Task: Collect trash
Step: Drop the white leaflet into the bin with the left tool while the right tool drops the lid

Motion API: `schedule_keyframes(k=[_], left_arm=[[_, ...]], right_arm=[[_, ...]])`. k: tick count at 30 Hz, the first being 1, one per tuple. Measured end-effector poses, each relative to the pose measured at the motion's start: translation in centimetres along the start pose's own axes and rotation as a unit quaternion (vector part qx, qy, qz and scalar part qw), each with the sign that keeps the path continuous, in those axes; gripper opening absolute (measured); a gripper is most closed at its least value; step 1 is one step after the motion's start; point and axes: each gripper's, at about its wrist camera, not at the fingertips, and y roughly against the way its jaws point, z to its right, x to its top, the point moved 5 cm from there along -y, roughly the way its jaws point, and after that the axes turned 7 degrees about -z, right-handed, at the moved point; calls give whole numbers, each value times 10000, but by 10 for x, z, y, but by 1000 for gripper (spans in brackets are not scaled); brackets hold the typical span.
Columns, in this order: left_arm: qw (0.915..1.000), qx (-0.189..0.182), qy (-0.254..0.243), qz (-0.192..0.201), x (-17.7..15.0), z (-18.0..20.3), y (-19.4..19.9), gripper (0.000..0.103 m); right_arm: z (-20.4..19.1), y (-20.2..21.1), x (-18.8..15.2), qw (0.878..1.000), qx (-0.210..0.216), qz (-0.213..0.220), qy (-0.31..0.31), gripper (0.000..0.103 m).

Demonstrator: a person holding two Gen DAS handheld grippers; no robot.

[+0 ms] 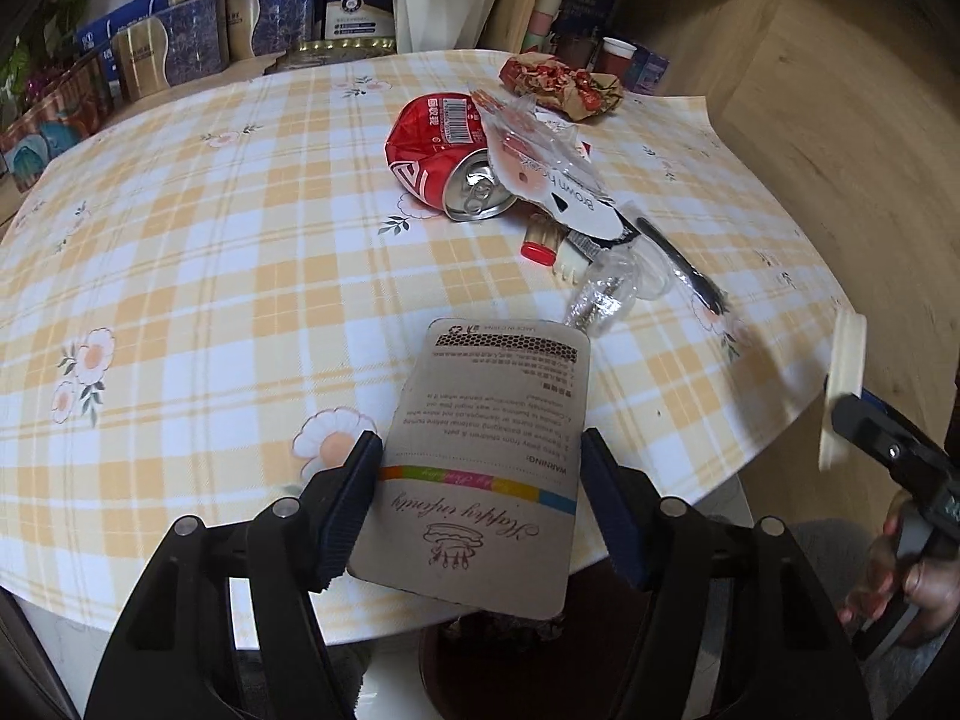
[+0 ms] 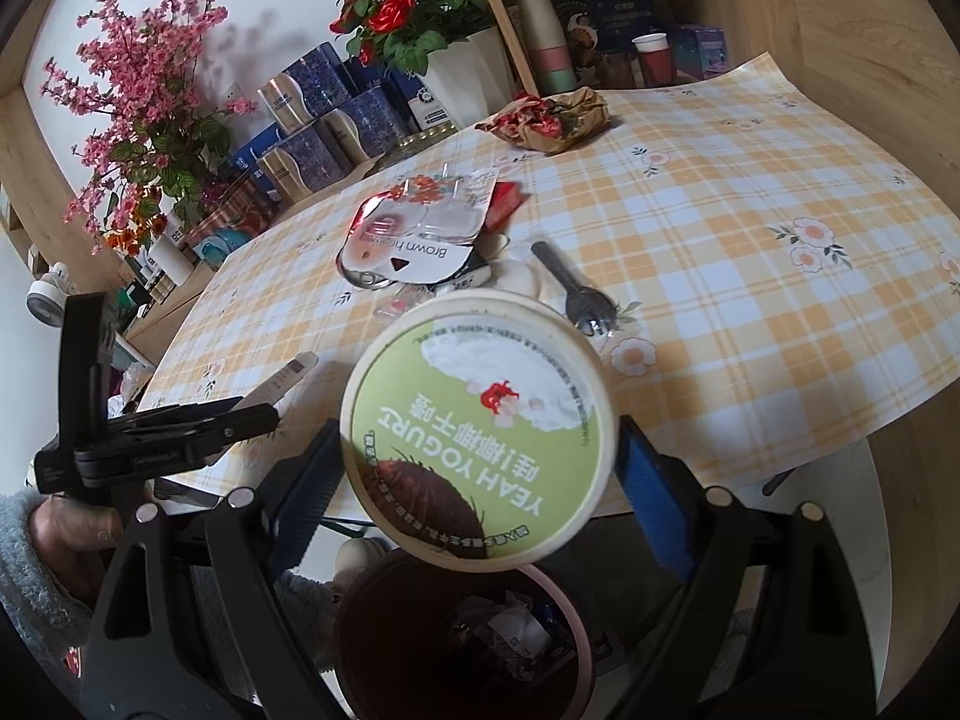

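Left wrist view: left gripper (image 1: 480, 504) clamps a flat brown printed cardboard card (image 1: 480, 468) by its edges, past the table edge. Right gripper (image 2: 480, 468) pinches a green-lidded round yogurt tub (image 2: 480, 432) over the dark red bin (image 2: 462, 636), likely for dropping.

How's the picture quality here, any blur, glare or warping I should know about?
Left wrist view: strong fisheye bowing of the table; the crushed can is sharp with glare on its top; the cream lid at the right edge is smeared. Right wrist view: same warping, dark corners; the yogurt lid print is readable, the bin below it dim.
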Motion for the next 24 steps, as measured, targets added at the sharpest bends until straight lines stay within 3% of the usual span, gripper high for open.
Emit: schedule_keyframes(k=[12,19,24], left_arm=[[9962,-774,-404,0,-47,28,31,66],[9887,-1185,-766,-502,-82,50,27,66],[9834,-1191,-1087,-835,-101,64,15,67]], right_arm=[[-11,14,-8,10000,-8,40,74,87],[-12,19,-12,10000,-4,36,72,87],[-13,25,-15,9999,9,84,69,87]])
